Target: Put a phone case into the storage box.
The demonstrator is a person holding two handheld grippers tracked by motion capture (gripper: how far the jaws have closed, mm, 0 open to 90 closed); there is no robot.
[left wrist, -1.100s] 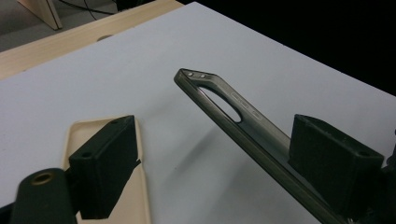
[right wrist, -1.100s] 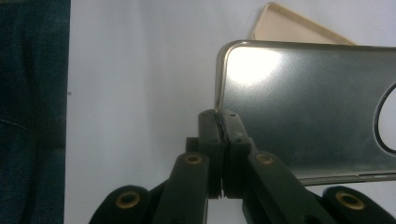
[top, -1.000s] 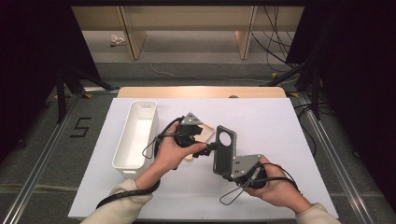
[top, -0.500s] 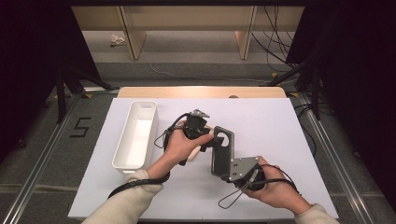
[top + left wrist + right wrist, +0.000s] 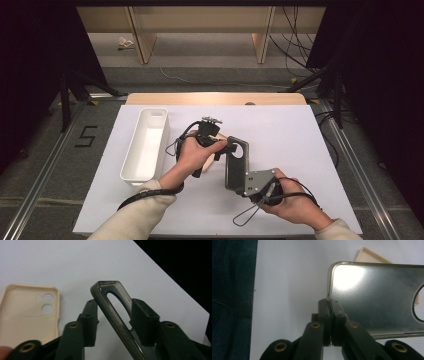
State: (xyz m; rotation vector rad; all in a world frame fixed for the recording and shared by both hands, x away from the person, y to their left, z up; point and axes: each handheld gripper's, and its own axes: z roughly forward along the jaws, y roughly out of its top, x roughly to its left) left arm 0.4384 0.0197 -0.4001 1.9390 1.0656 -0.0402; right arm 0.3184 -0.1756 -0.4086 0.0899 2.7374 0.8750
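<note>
Smoky grey plastic is what we have between us: a translucent dark phone case (image 5: 377,297) held up off the white tabletop (image 5: 300,135). Our right tongs (image 5: 329,302) are clenched on its edge near one corner, pinching the thin wall. Our left tongs (image 5: 113,315) stand released, one jaw on each side of the case's camera-hole end, not yet pressing it as far as the left gripper view lets us judge. A beige phone case (image 5: 25,312) lies flat on the tabletop just beside, and a white tray (image 5: 145,145) sits at the left. We judge this a handover. Next the left tongs must close on the rim before the right lets go.
</note>
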